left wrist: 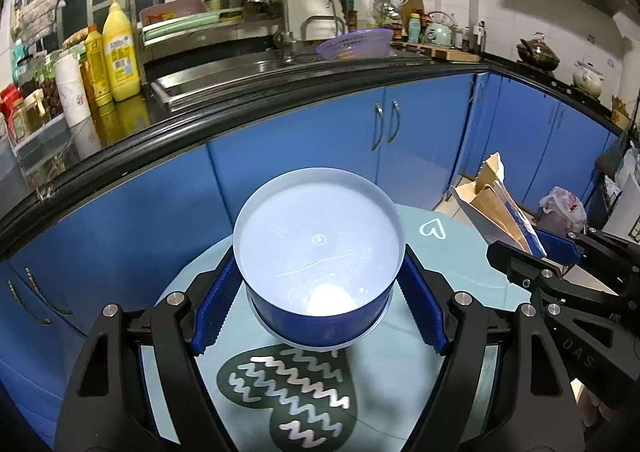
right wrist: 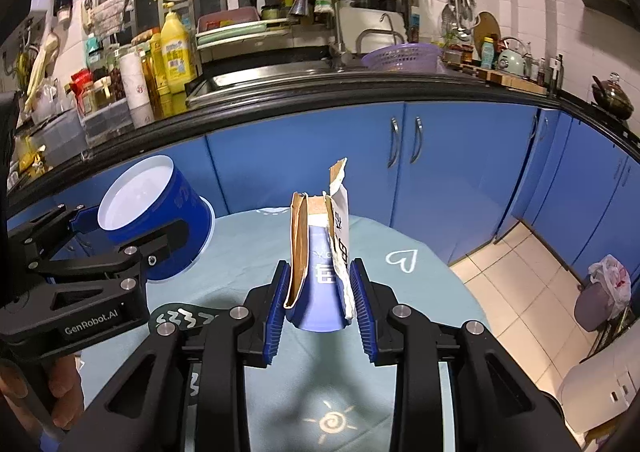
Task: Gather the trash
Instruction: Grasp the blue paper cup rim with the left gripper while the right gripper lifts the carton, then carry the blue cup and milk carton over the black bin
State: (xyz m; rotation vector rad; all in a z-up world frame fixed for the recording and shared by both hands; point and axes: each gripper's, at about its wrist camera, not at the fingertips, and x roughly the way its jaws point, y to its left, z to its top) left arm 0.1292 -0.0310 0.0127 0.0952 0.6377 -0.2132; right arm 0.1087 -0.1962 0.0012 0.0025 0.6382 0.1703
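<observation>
Two pieces of trash are off the desk (right wrist: 248, 248), one in each claw, both over the round pale-green cloth.

Left claw (left wrist: 318, 304): pinching a blue tub (left wrist: 318, 252) with a white inside. The pads sit on opposite sides of its wall and the mouth tips toward the camera, so the tub rides on its side. It looks empty. Gripping across the wall rather than the rim likely suits a wide, light container: the jaws stand wide yet still clamp it.

Right claw (right wrist: 320, 292): pinching a torn carton (right wrist: 320, 248), white and blue with brown card showing at the ripped top. The jaws stand narrow, squeezing the flattened sides. The torn flap stands upright above the pads, so the grip is low on the body, where the card is whole and less likely to tear further.

Places: the tub hangs over the middle of the desk, above the dark heart print; the carton hangs toward the right edge, near the small white heart outline. Neither seems to touch the cloth, judging by the shadow beneath the carton.

A bin with a white-and-red bag (right wrist: 608, 284) stands on the tiled floor, beyond the desk's right edge, well apart from both claws. That looks like the destination. Judgement: pickup is done, and the carry and drop remain.

Risk: the tub's smooth wall could slip if tilted more.
</observation>
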